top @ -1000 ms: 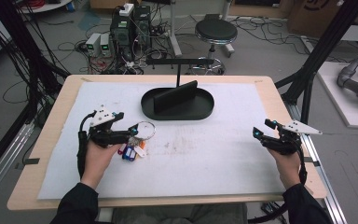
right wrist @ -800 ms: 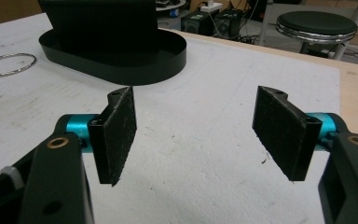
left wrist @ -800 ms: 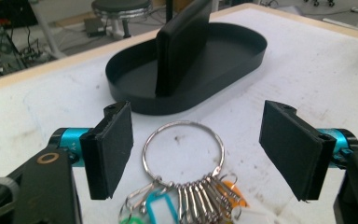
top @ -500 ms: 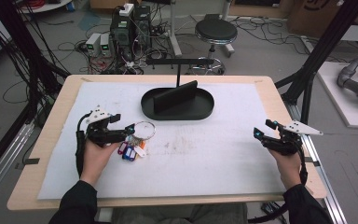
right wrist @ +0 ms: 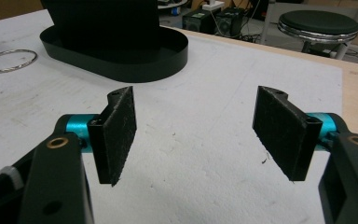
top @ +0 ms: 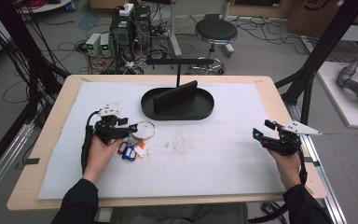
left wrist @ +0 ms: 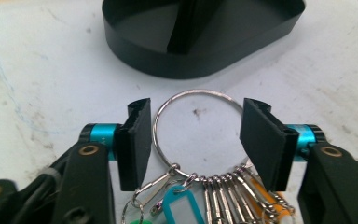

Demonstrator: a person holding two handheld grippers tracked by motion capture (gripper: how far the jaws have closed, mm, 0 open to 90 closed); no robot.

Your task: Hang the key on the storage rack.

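A large silver key ring [top: 143, 130] with several keys and coloured tags [top: 129, 151] lies on the white mat, left of centre. My left gripper [top: 133, 129] sits low over it. In the left gripper view the ring [left wrist: 200, 91] lies between the two pads [left wrist: 137, 135] of that gripper [left wrist: 196, 135]. The jaws have just been closing; the pads stand right beside the ring's sides and I see no clear squeeze. A blue tag [left wrist: 179, 205] hangs at the bottom. My right gripper [top: 261, 129] rests at the mat's right edge, open and empty [right wrist: 205, 130].
A black oval tray [top: 149, 109] with an upright divider stands at the back centre of the mat, just beyond the ring [left wrist: 191, 60] and far left of the right gripper [right wrist: 135, 70]. A stool [top: 216, 31], cables and equipment boxes lie behind the table.
My left gripper has moved forward and down onto the key ring, and its jaws have narrowed around the ring. The right gripper has stayed put.
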